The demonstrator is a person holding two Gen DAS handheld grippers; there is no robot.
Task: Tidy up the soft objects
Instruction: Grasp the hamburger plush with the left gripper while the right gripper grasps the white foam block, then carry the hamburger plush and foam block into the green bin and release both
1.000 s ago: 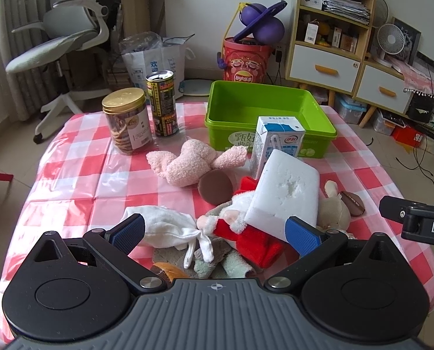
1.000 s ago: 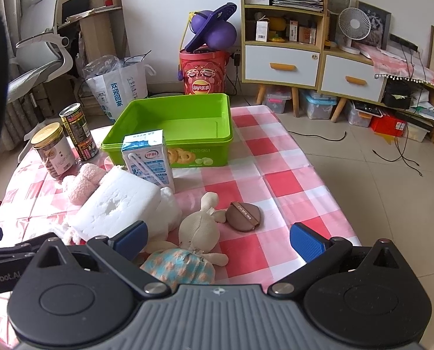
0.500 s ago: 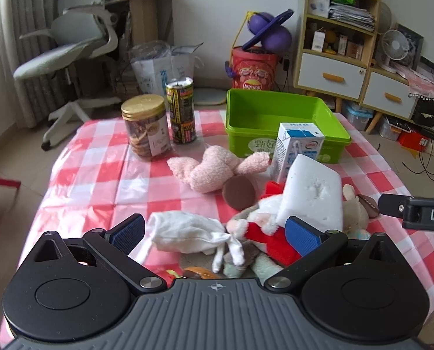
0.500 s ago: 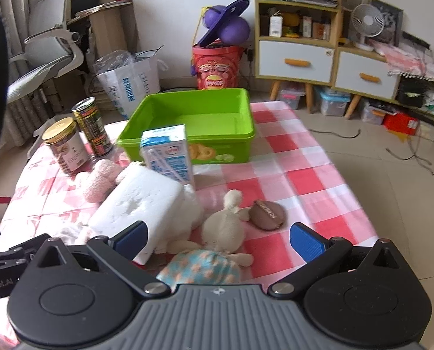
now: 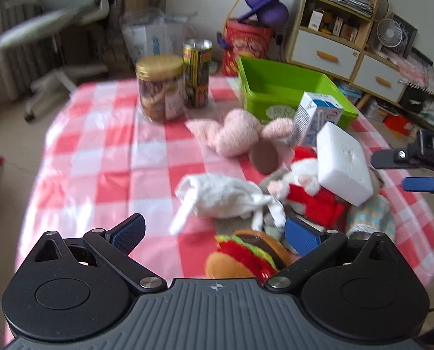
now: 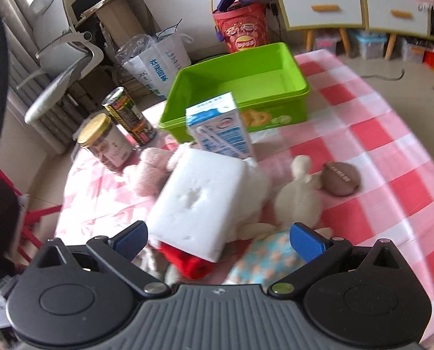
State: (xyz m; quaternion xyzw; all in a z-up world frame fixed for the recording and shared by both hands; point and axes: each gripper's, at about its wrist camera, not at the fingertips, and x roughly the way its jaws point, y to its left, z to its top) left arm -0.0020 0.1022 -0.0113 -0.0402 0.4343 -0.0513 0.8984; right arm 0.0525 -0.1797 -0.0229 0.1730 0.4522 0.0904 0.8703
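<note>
A pile of soft things lies on the checked table: a white cloth [image 5: 222,195], a pink plush [image 5: 234,134], a red and white plush [image 5: 313,192], a burger plush [image 5: 246,256], a white foam block [image 5: 342,163] [image 6: 199,198], a cream bunny [image 6: 298,201] and a blue patterned plush [image 6: 269,259]. An empty green bin [image 5: 278,87] [image 6: 240,87] stands behind them. My left gripper [image 5: 214,233] is open above the cloth and burger. My right gripper [image 6: 220,239] is open over the foam block; it also shows in the left wrist view [image 5: 415,172].
A milk carton [image 6: 220,128] stands in front of the bin. A gold-lidded jar [image 5: 160,87] and a tall can [image 5: 196,73] stand at the back left. Two brown discs [image 6: 341,178] [image 5: 263,157] lie among the toys. An office chair, shelves and a red bucket surround the table.
Both grippers have moved: the left has shifted left and pulled back, bringing the burger plush into view. The right has moved in over the foam block and tilted.
</note>
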